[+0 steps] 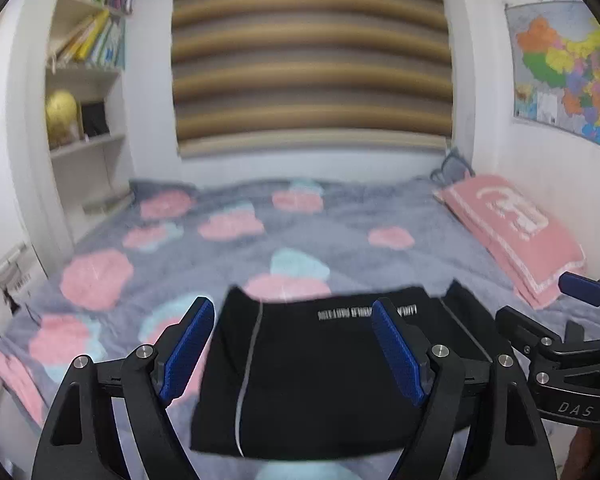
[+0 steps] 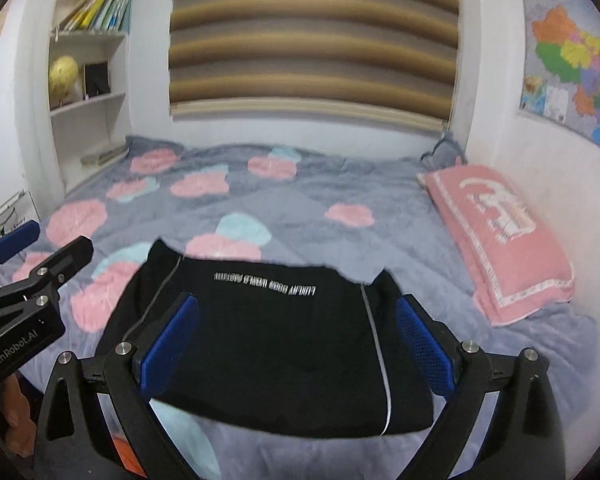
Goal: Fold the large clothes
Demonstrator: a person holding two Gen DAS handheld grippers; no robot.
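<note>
Nearest the cameras, both grippers hang above the near edge of the bed with their blue-padded fingers spread wide and nothing between them. The left gripper (image 1: 292, 352) frames the left part of a folded black garment (image 1: 316, 376); the right gripper (image 2: 296, 348) frames its right part. In each wrist view the other gripper juts in from the side, and whether either touches the cloth cannot be told.

The black garment lies flat, folded into a rough rectangle, on the grey blanket (image 2: 340, 188) close to the bed's near edge, about midway along it. A line of white lettering (image 2: 264, 284) runs across its far part, and thin pale piping runs front to back down each side.

Beyond it the blanket, patterned with pink and light-blue blotches, spreads to the far wall. A pink pillow (image 2: 500, 236) lies along the right edge of the bed, against the wall.

Farther back, a striped brown blind (image 2: 312, 36) covers the window, a white bookshelf (image 2: 88, 44) with books and a gold globe (image 2: 63, 74) stands at the far left corner, and a coloured map (image 2: 572, 64) hangs on the right wall.
</note>
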